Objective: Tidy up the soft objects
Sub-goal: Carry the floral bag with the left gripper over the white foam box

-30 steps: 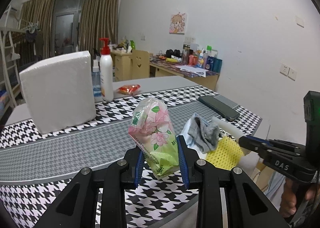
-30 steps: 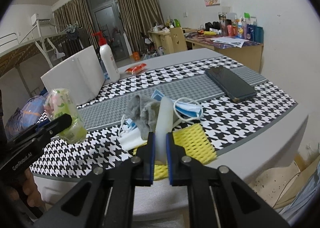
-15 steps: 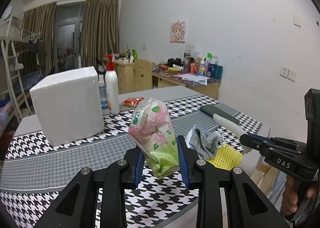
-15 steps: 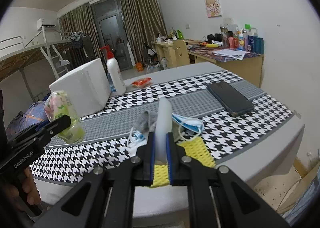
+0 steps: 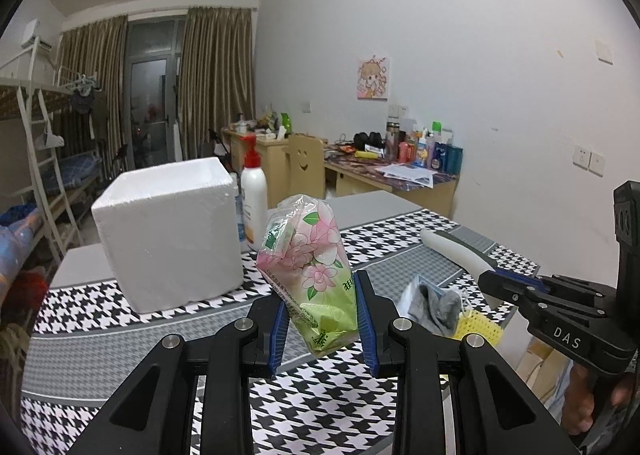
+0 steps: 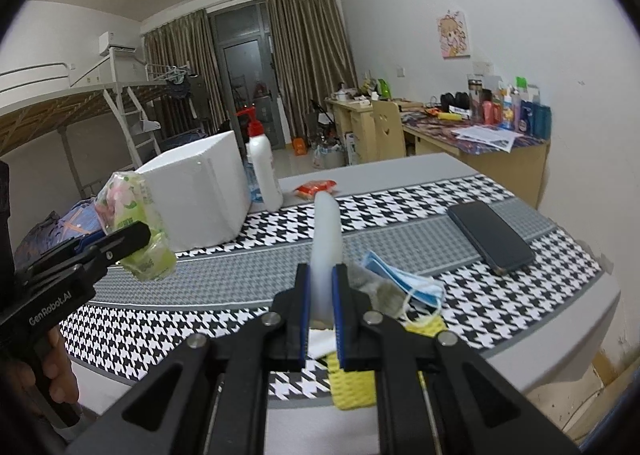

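Observation:
My left gripper (image 5: 322, 325) is shut on a floral pink-and-green tissue pack (image 5: 310, 279) and holds it above the table; the pack also shows in the right wrist view (image 6: 134, 223). My right gripper (image 6: 322, 309) is shut on a white foam strip (image 6: 326, 239), lifted above a pile near the table's front right: a grey sock (image 5: 438, 305), a blue face mask (image 6: 404, 281) and a yellow mesh pad (image 6: 352, 385). The strip also shows in the left wrist view (image 5: 456, 251). A white foam box (image 5: 168, 231) stands open-topped at the table's back left.
A white pump bottle (image 5: 254, 195) with a red top stands right of the foam box. A dark phone (image 6: 490, 237) lies at the table's right side. An orange packet (image 6: 316, 188) lies at the far edge. The houndstooth tablecloth (image 5: 120, 319) covers the table.
Both grippers have risen with their loads. The foam strip has lifted clear of the pile, and the foam box now shows its top from higher up.

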Motion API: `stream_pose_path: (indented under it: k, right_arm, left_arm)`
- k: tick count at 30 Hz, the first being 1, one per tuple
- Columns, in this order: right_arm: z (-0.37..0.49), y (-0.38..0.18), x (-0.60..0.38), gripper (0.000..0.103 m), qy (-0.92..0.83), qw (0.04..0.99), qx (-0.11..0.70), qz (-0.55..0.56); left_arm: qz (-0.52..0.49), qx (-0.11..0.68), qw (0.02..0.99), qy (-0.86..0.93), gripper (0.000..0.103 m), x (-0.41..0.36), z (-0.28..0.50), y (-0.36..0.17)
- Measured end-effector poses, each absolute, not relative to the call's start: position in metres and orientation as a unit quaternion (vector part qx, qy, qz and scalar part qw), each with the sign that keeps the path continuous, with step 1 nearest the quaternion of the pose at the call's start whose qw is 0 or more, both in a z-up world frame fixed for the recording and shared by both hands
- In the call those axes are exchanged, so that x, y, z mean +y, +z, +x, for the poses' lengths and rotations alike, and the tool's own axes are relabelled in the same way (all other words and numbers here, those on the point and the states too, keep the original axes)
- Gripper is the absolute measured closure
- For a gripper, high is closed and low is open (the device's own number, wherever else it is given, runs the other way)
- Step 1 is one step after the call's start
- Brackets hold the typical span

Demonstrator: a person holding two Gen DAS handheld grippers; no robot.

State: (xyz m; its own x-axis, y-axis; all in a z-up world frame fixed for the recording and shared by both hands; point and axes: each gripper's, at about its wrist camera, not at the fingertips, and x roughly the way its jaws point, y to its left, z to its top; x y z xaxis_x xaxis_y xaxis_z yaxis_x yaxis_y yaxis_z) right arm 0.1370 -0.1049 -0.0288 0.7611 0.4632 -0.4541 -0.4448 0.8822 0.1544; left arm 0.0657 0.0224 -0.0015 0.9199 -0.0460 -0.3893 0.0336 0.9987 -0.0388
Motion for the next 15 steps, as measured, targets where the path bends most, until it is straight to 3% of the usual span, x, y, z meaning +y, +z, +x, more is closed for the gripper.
stream_pose_path:
  k: [15]
  right_arm:
    - [0.138, -0.014, -0.085, 0.09, 0.258, 0.938, 0.231, 0.011]
  left_arm:
    - [-0.016, 0.188, 0.982, -0.006, 0.071, 0.033, 0.064, 0.011]
